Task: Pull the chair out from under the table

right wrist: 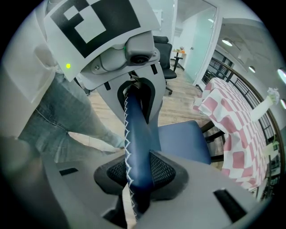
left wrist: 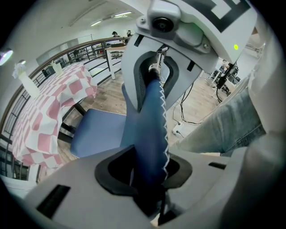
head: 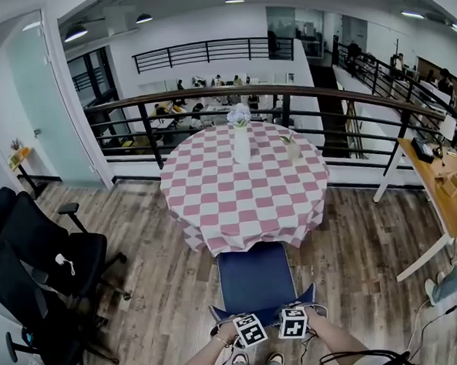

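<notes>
One round table (head: 244, 186) in a pink-and-white checked cloth fills the centre of the head view, with two black office chairs (head: 41, 266) at the left edge and a wooden desk (head: 445, 191) at the right edge. Blue chair (head: 256, 280) sits just below the table in frame, far edge of its seat at the cloth's hem, backrest nearest the person at bottom centre. Left gripper (head: 241, 320) and right gripper (head: 295, 313) are side by side at bottom centre, each clamped on the top of the white-stitched backrest, mesh pads (right wrist: 165, 172) pressing its padding; a small white vase (head: 241, 144) stands upright on the table's upper part.
</notes>
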Motion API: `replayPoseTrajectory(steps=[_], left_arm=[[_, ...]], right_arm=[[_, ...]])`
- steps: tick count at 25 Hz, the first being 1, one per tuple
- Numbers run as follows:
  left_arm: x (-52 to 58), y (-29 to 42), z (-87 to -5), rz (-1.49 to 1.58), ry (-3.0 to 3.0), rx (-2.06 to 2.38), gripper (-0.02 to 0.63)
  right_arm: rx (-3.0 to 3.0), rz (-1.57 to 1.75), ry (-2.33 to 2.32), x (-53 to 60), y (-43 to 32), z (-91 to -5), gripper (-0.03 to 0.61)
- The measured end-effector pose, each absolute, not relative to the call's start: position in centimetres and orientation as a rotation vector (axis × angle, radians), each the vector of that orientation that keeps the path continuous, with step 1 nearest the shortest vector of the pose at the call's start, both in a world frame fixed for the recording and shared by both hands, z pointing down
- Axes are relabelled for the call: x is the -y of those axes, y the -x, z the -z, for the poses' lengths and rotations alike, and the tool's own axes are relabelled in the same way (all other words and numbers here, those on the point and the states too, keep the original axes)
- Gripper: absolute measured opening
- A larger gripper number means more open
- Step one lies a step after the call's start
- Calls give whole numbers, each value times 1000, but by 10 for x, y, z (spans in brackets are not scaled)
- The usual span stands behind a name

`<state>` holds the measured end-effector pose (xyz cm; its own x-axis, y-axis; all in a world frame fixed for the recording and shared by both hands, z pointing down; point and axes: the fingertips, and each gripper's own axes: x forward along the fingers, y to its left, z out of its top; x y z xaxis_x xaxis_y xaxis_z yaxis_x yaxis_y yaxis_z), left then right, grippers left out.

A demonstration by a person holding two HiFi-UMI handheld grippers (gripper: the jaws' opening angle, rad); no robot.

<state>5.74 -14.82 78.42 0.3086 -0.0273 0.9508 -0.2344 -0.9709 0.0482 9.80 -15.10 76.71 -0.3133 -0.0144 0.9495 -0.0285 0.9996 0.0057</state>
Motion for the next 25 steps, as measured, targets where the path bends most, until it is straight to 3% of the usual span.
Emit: replayPoseTrajectory(steps=[25], left_arm=[[113, -50, -775, -1721, -2383, 177, 118]], right_arm=[[1885, -86, 27, 115, -91, -757, 112]])
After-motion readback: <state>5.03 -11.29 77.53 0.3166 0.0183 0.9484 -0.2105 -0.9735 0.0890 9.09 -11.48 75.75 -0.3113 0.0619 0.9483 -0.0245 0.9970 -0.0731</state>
